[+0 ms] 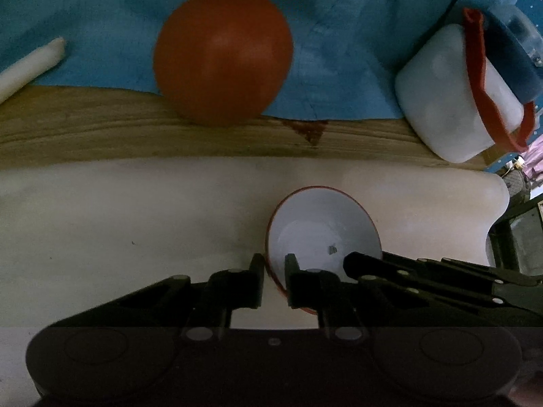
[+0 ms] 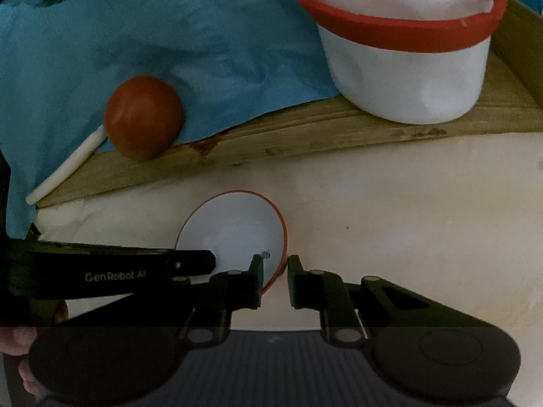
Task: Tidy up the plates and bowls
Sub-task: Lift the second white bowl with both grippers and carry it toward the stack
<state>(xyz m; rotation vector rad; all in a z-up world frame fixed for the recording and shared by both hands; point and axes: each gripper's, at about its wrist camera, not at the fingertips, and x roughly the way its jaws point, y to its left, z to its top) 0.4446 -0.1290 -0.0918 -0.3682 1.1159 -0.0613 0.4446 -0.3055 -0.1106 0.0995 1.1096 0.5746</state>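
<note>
Both grippers pinch 1 small white bowl [image 1: 322,234] low in frame on the cream tabletop [image 1: 135,210]: left gripper [image 1: 274,276] and right gripper [image 2: 275,276] each narrowly clamp its red rim. Above lie a wooden board [image 1: 101,129] and blue cloth [image 1: 339,34].

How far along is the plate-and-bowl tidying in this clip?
Early, it seems. Nothing looks stacked yet. In hand: both the left gripper and right gripper have their jaws straddling the rim of the small white bowl on the counter. Left: the overturned red bowl on the blue cloth.

Home tabletop, blue cloth [image 1: 339,34], wooden board [image 1: 101,135], bowl [image 1: 322,230]
</note>
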